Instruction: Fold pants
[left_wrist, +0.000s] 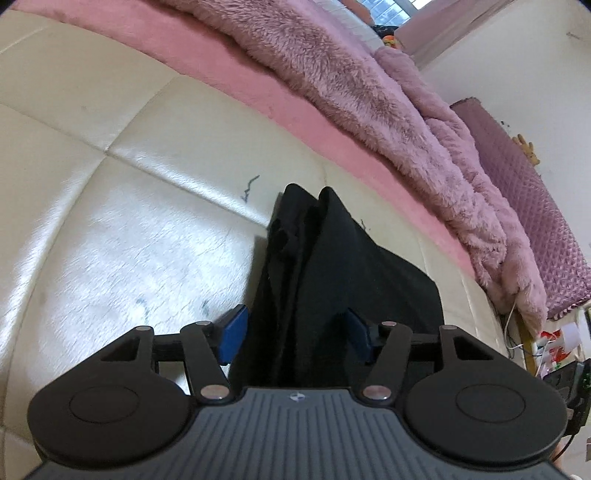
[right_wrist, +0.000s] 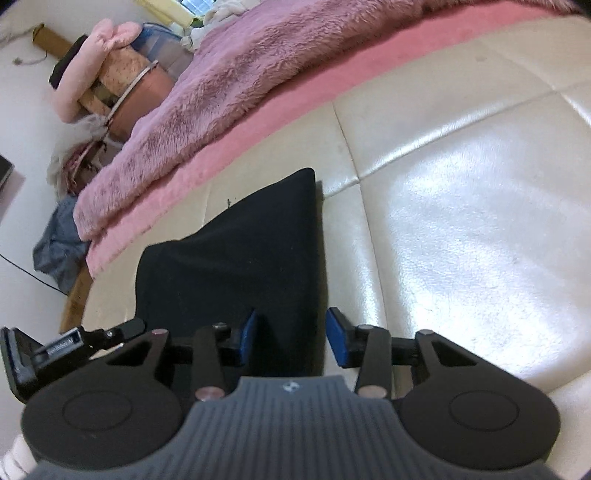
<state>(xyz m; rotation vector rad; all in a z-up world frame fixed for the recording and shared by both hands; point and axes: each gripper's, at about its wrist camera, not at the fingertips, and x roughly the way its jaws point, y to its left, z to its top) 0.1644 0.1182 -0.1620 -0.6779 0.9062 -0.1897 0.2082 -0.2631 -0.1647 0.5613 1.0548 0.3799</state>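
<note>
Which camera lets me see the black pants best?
The right wrist view: the black pants lie there as one smooth folded shape on the cream mattress, with most edges visible. The left wrist view shows them end-on, with bunched layers rising between the open fingers of the left tool.

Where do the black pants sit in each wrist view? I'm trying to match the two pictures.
Left wrist view: pants run from bottom centre up to the middle, between the open fingers of the left hand-held gripper.
Right wrist view: pants lie centre-left, reaching down between the open fingers of the right hand-held gripper.
Shared landmark: the furry pink blanket beyond the pants.
</note>
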